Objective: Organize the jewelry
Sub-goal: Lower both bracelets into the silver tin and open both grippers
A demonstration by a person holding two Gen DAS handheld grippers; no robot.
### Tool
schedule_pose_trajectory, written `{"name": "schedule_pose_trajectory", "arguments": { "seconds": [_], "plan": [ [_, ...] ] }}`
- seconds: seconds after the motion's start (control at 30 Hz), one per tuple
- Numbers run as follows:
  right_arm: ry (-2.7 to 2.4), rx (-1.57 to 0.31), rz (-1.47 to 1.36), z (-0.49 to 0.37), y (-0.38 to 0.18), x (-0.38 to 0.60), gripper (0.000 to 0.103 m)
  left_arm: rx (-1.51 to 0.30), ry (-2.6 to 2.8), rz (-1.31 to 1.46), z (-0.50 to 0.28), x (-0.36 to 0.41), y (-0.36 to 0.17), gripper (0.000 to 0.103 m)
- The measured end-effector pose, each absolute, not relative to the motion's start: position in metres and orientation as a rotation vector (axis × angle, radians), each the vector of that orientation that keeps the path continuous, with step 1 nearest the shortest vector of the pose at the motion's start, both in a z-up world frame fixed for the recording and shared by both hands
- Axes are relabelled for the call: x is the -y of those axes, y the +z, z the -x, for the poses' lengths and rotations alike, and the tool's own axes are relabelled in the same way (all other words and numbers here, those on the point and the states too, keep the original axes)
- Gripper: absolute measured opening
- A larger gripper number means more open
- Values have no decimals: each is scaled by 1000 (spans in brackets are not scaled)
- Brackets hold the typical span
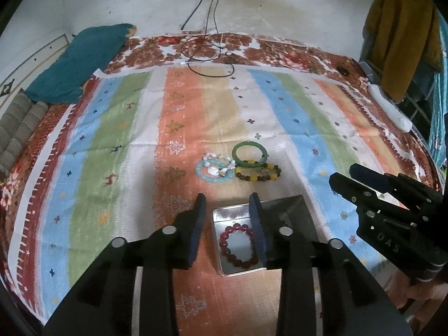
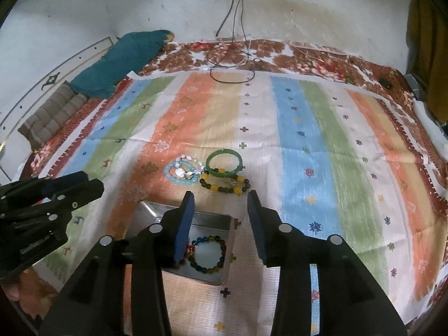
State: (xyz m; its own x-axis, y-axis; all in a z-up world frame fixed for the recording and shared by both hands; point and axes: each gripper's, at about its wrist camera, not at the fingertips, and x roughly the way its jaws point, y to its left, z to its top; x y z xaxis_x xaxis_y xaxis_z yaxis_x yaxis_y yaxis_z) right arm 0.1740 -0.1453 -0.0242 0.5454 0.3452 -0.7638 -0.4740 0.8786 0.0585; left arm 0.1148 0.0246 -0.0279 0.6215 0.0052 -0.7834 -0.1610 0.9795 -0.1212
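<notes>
Item: metal tin (image 1: pixel 294 204), open, on a striped cloth (image 1: pixel 126 128) over a bed.
Contents: red bead bracelet (image 1: pixel 238 245), between the left gripper (image 1: pixel 228 204) jaws; multicoloured bead bracelet (image 2: pixel 208 254), just below the right gripper (image 2: pixel 221 203) jaws.
Jaws: both pairs part open, holding nothing.
Loose stock, beyond the jaw tips: green bangle (image 1: pixel 249 154), yellow-and-brown bead bracelet (image 1: pixel 257 172), pale blue bead bracelet (image 1: pixel 214 172), shell bracelet (image 1: pixel 219 161), clustered and touching.

Both wrist views look steeply down, sharing the metal tin (image 1: pixel 224 212).
</notes>
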Motion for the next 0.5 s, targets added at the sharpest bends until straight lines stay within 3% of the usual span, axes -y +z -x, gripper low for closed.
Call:
{"name": "schedule_pose_trajectory", "arguments": {
  "seconds": [0.27, 0.5],
  "plan": [
    [468, -898, 145, -191, -27, 147, 54, -927, 139, 230, -124, -45, -37, 50],
    [465, -911, 168, -202, -32, 140, 61, -954, 151, 210, -139, -48, -44, 57]
  ]
}}
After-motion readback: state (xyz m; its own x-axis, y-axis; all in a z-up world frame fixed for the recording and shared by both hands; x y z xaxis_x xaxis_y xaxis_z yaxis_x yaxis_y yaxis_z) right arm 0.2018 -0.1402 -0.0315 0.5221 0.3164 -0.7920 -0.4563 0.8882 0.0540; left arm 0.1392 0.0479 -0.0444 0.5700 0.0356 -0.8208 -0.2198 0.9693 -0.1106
